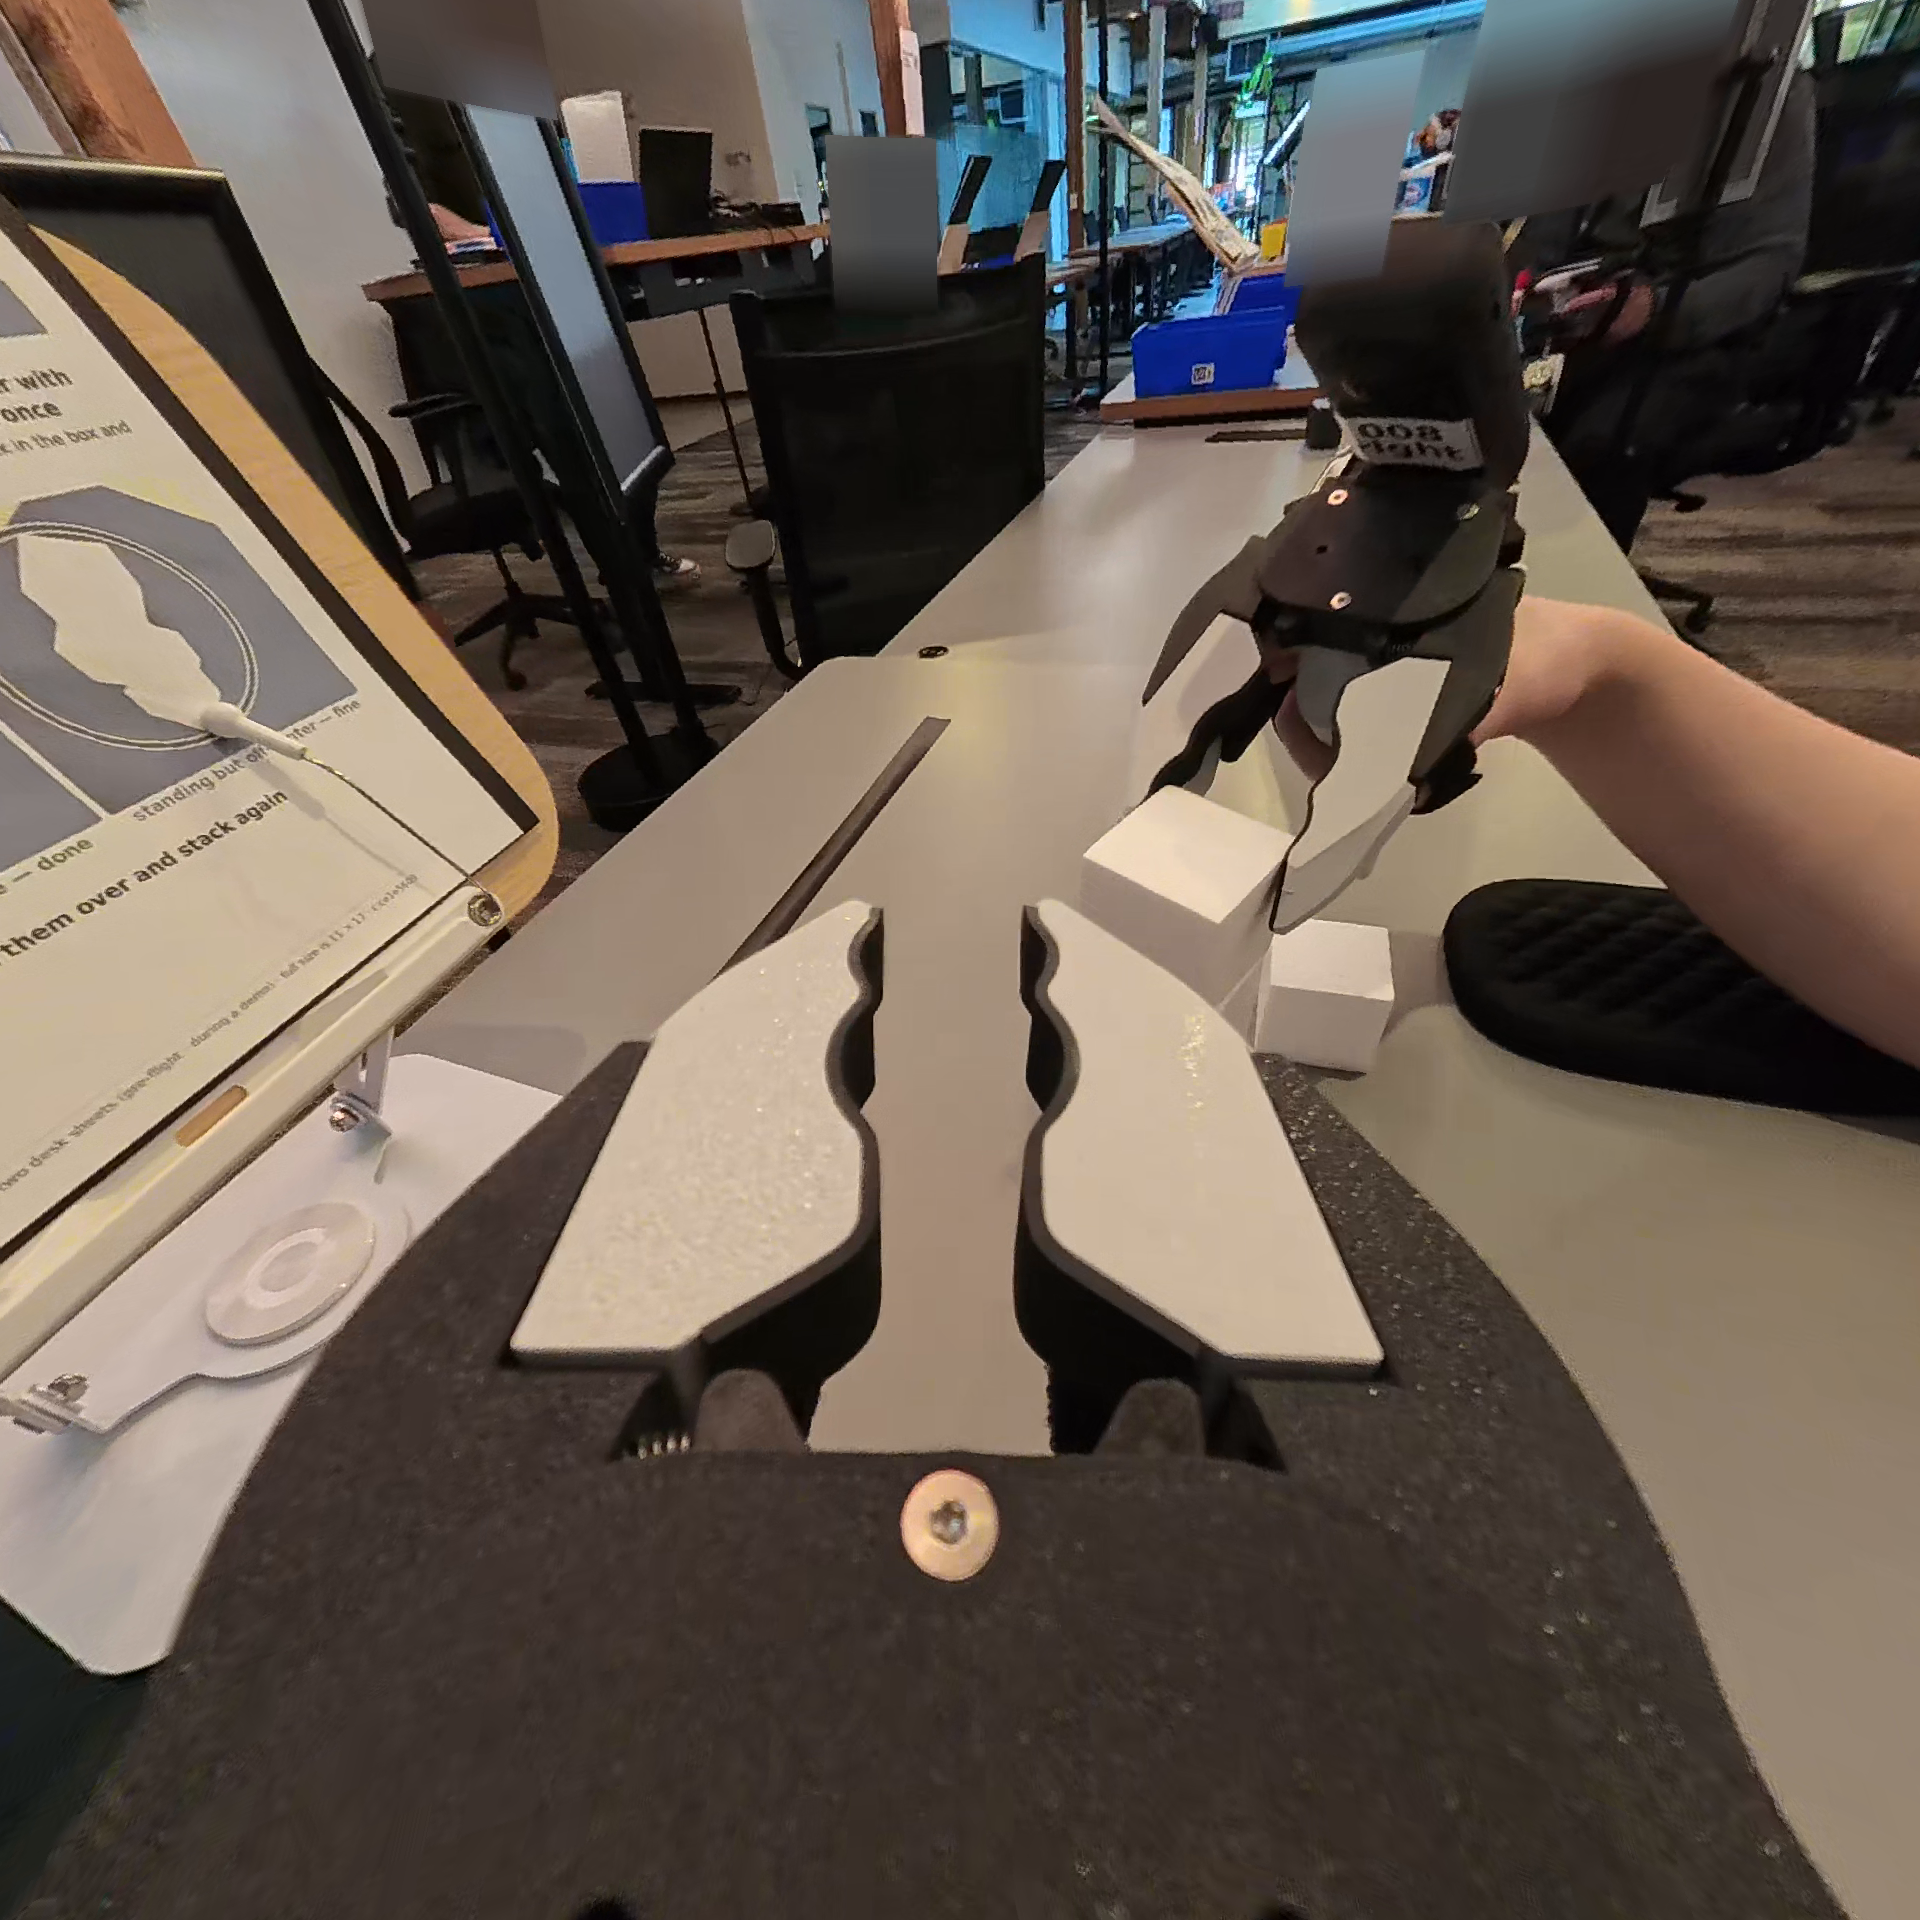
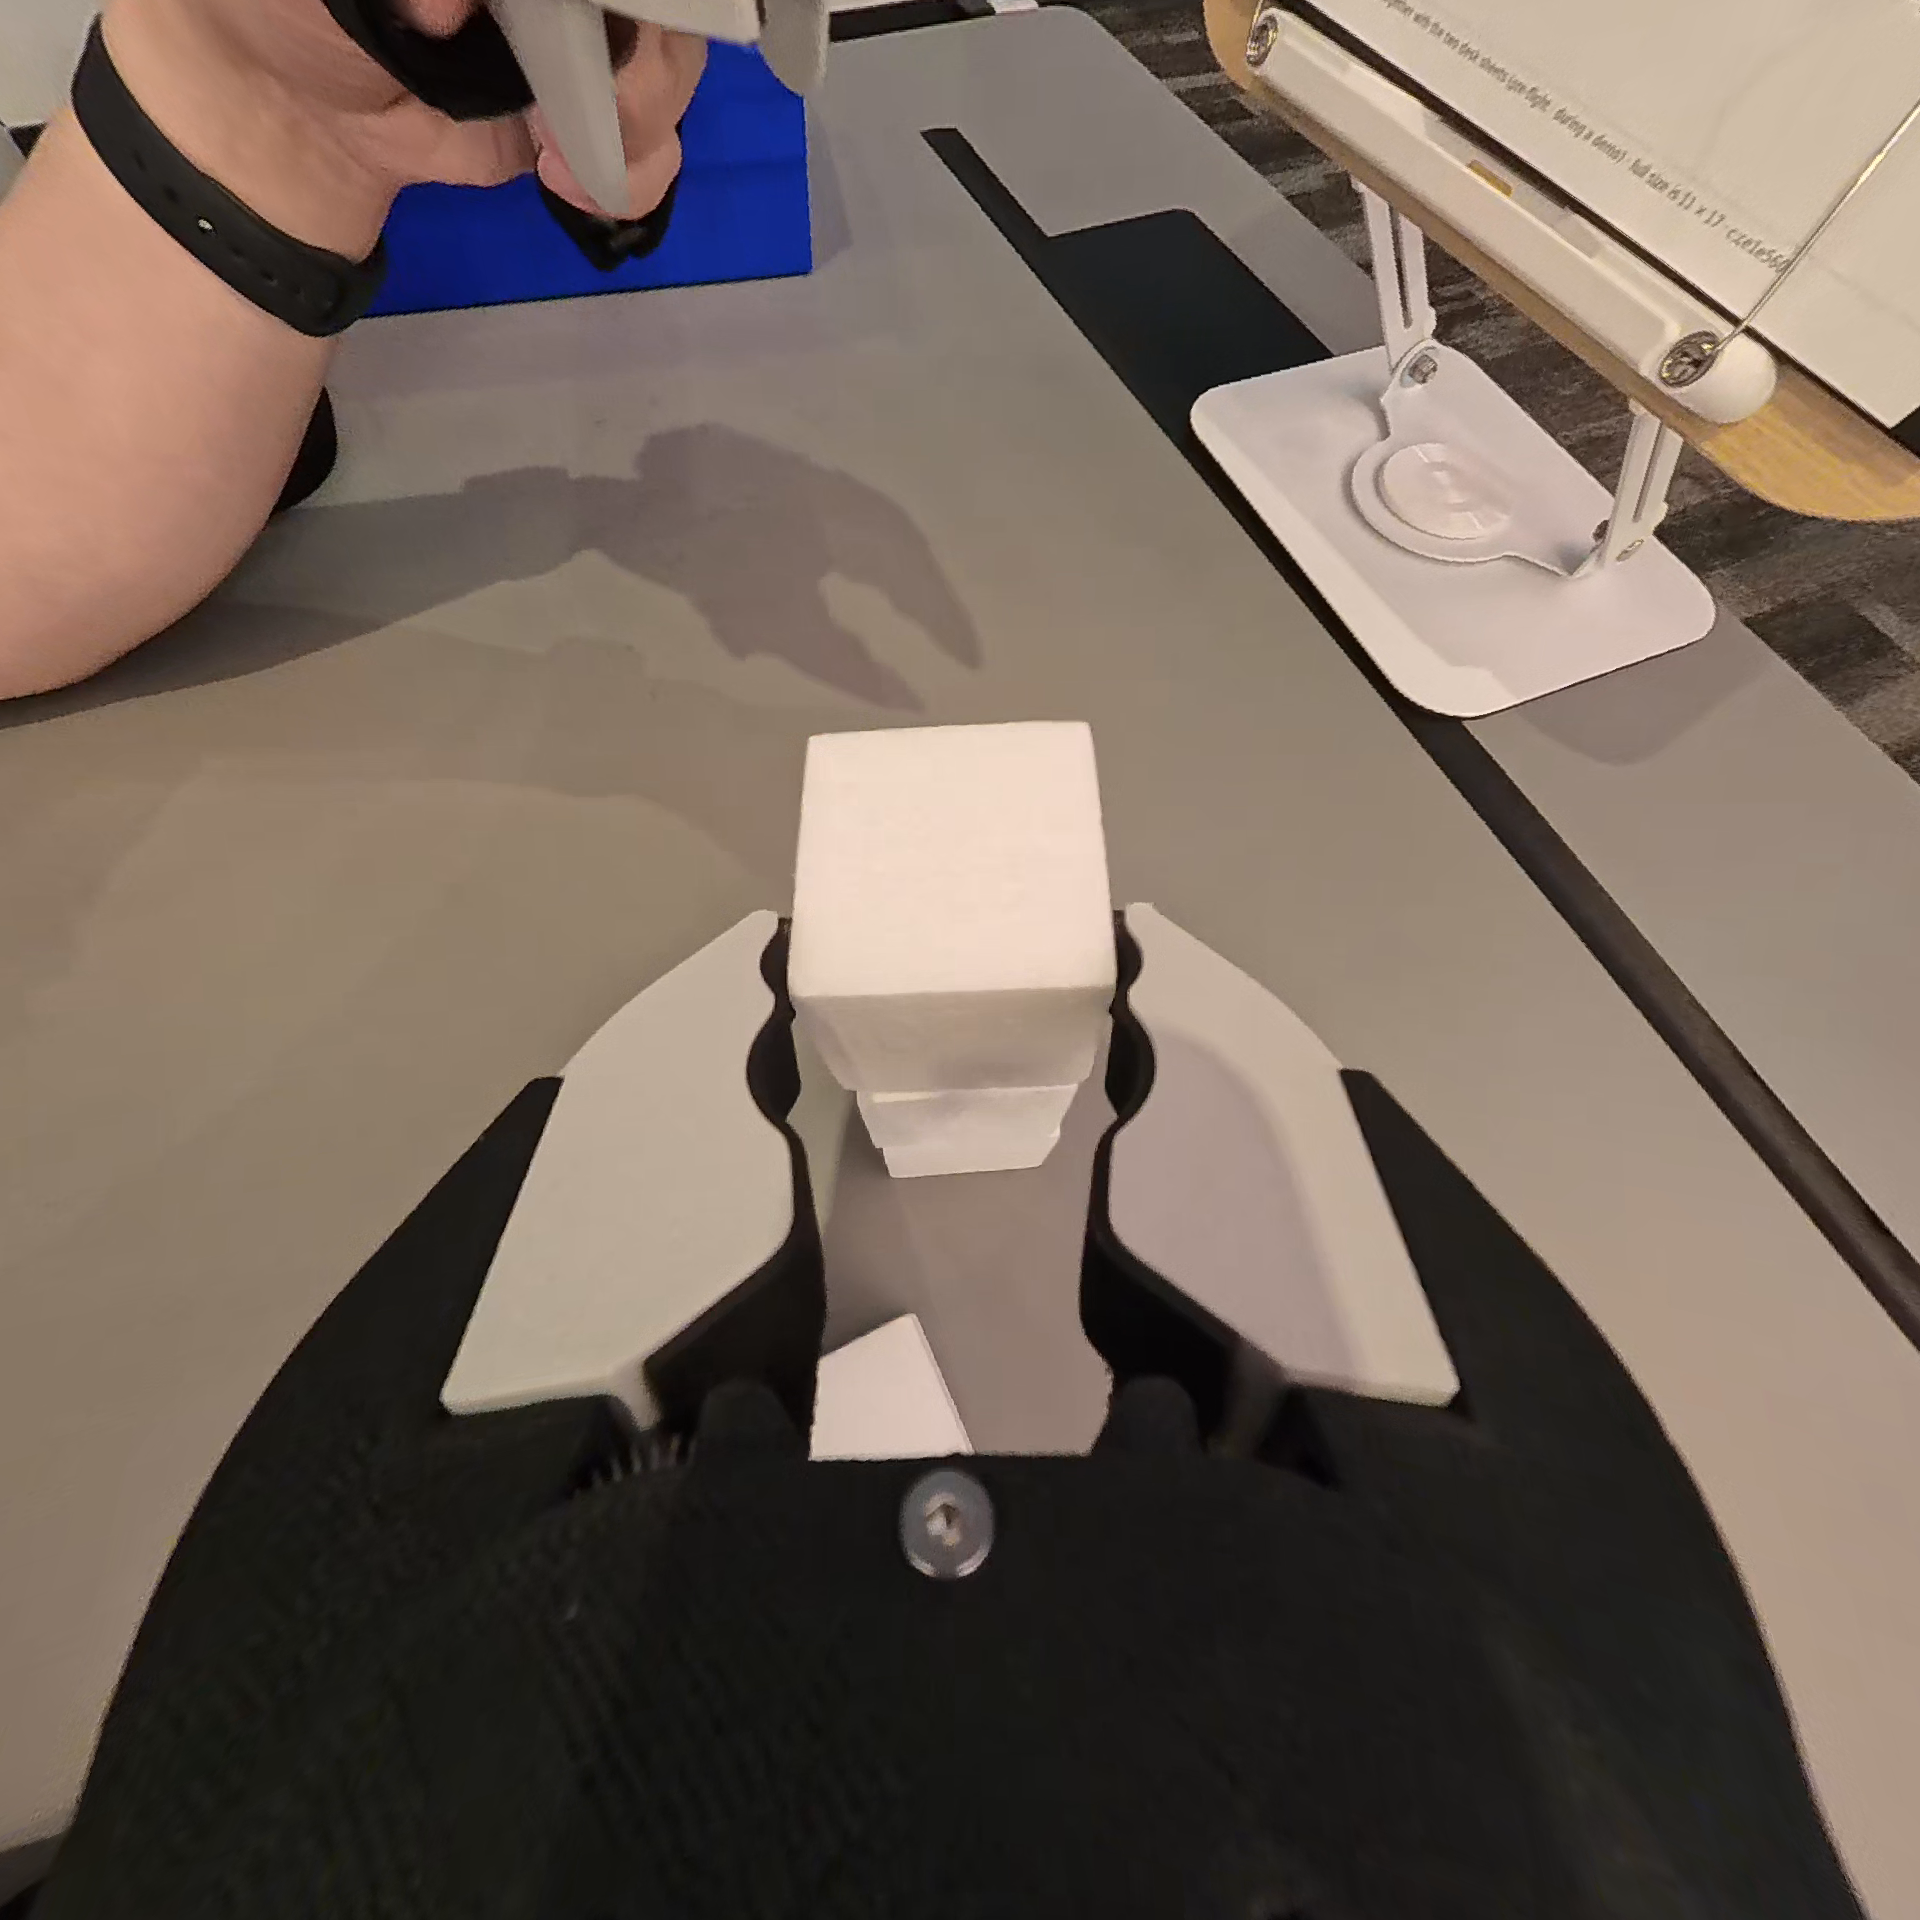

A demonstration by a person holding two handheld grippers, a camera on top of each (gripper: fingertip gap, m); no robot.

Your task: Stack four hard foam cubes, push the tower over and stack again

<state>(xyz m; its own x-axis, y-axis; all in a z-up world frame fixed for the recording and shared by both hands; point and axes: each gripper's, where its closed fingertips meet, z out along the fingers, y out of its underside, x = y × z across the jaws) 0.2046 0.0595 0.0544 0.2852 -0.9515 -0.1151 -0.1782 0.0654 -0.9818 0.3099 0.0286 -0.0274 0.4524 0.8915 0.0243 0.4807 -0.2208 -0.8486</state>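
Left wrist view first: the left gripper [image 1: 951, 935] hangs over the grey tabletop [image 1: 1558, 1299] with its fingers spread a bit and nothing between them, just bare table in the gap. Ahead and to the right, the right gripper [image 1: 1236, 821] is tilted down over a white foam cube [image 1: 1179, 868] that tops a stack. Another cube [image 1: 1325, 992] sits on the table just beside the stack's foot. A person's forearm [image 1: 1704, 727] rests on a black pad [image 1: 1662, 997] near the right edge. A sign on a white stand [image 1: 187, 1382] sits at the left edge.

Right wrist view: the right gripper [image 2: 951, 935] has its fingers on either side of the top cube [image 2: 945, 862], close against its flanks. Can't honestly tell if they're actually squeezing it or just next to it. Under it you can see the lower cubes [image 2: 961, 1132] of the stack, slightly offset. A loose cube [image 2: 883, 1392] peeks out low between the fingers, close to the camera. The other hand [image 2: 343, 114], wearing a black wristband [image 2: 218, 239], holds the left gripper [image 2: 613, 208] near the far left corner in front of a blue box [image 2: 665, 208]. The sign stand [image 2: 1455, 561] is by the right edge.
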